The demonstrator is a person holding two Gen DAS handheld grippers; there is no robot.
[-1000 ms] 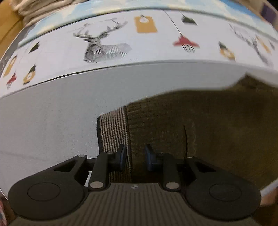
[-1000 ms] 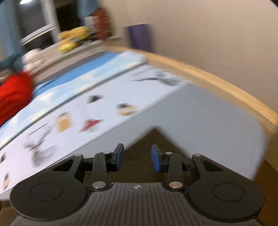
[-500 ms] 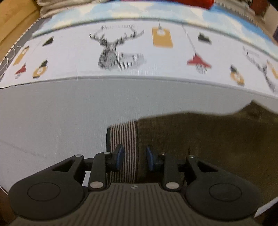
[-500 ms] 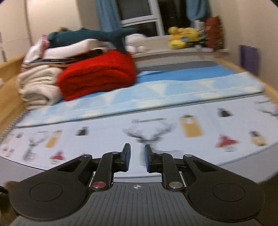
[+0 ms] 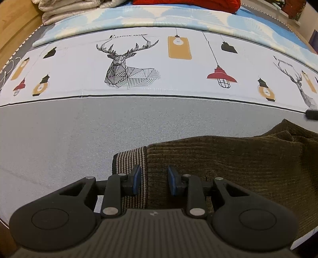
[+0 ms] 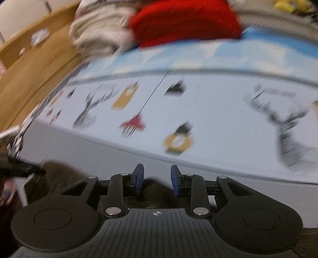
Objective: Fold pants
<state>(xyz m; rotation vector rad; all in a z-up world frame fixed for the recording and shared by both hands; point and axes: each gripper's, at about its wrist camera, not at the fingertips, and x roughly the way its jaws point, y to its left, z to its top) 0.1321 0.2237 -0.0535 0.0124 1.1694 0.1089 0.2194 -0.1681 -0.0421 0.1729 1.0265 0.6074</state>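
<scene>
Left wrist view: my left claw [image 5: 152,179] hangs low over the pants [image 5: 228,158], its blue-faced pads [image 5: 136,179] standing apart with a moderate gap and nothing pinched between them. The pants are olive-brown ribbed cloth lying flat on the grey band of the bed sheet [image 5: 79,129], at the near edge of the bed. Their striped cuff [image 5: 129,158] lies at the left end of the cloth, and the left pad sits over that cuff while the right pad sits over the ribbed leg. Toward the right the cloth rises into a small crumpled ridge [image 5: 286,129]. Beyond the grey band the sheet turns white, printed with a line-drawn deer [image 5: 125,65], a red hanging lamp [image 5: 221,76] and an ochre tag [image 5: 179,47]. At the far edge I see folded pale blankets [image 5: 65,8] beside a red blanket [image 5: 188,4].

Right wrist view: this frame is smeared by motion. My right claw [image 6: 157,179] is likewise parted, pads [image 6: 174,178] separated and gripping nothing. A dark patch of the pants [image 6: 155,190] shows just under and behind the fingers, with more of it at lower left [image 6: 55,172]; I cannot tell whether the claw touches the cloth. A dark object at the left edge [image 6: 19,168] is probably the other claw's tip. The red blanket [image 6: 184,21] and pale blankets [image 6: 99,33] lie at the far end, beside a wooden bed frame [image 6: 29,79].
</scene>
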